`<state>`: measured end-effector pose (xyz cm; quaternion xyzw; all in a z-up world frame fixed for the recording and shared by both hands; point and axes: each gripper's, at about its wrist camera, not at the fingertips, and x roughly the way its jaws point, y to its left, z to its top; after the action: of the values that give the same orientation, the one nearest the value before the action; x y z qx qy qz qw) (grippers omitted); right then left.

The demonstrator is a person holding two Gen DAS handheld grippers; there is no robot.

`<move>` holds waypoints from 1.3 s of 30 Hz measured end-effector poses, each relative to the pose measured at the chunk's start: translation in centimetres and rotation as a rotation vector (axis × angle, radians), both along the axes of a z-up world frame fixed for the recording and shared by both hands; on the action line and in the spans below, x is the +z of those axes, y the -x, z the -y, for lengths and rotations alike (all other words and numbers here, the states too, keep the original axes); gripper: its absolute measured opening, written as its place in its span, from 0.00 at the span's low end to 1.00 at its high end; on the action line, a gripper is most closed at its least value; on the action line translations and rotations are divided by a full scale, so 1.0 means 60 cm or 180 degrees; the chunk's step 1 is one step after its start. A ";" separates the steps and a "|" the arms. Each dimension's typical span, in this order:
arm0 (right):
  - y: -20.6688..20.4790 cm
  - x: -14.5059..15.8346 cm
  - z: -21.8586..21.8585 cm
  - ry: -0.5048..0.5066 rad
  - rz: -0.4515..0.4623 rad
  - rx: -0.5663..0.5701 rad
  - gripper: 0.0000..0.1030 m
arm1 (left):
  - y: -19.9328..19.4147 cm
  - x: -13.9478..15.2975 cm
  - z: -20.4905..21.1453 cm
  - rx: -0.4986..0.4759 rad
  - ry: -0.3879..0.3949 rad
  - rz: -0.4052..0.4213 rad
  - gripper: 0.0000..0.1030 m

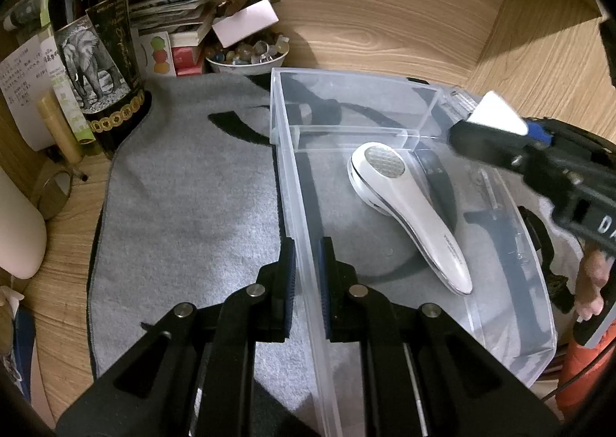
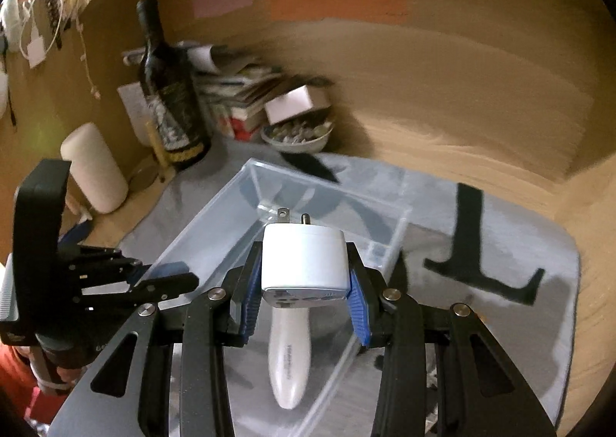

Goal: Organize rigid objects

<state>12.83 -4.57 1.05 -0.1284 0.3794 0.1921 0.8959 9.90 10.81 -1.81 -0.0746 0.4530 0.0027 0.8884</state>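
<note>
Wooden desk under a grey towel carries the clear bin, whose wall the left gripper pinches, while the right gripper squeezes a white plug adapter above it, which may slip onto the white handheld device inside.

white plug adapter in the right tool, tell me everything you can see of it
The white plug adapter is a rounded, boxy block of glossy white plastic. Two metal prongs stick out of its far end, one flat with a hole, one round. Its near face is grey with socket openings. The right tool is shut on it, blue pads pressing its two sides, holding it in the air above the clear plastic bin, prongs pointing away from the camera. Nothing else touches it.
</note>
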 end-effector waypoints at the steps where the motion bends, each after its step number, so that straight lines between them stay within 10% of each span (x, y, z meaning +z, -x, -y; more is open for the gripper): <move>1: -0.003 -0.004 -0.005 0.0027 -0.0038 0.0036 0.35 | 0.000 0.000 0.001 0.0001 -0.0001 -0.0005 0.11; 18: -0.043 -0.077 -0.061 0.0558 -0.0716 0.0455 0.35 | -0.007 0.001 -0.001 0.0003 -0.0004 -0.0035 0.10; 39: 0.012 0.014 -0.008 0.0370 -0.0032 0.0212 0.59 | -0.004 0.002 -0.002 0.0003 -0.0016 -0.0016 0.11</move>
<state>12.13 -4.10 1.89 -0.1918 0.3899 0.2001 0.8782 10.11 10.95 -1.70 -0.0725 0.4551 0.0045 0.8875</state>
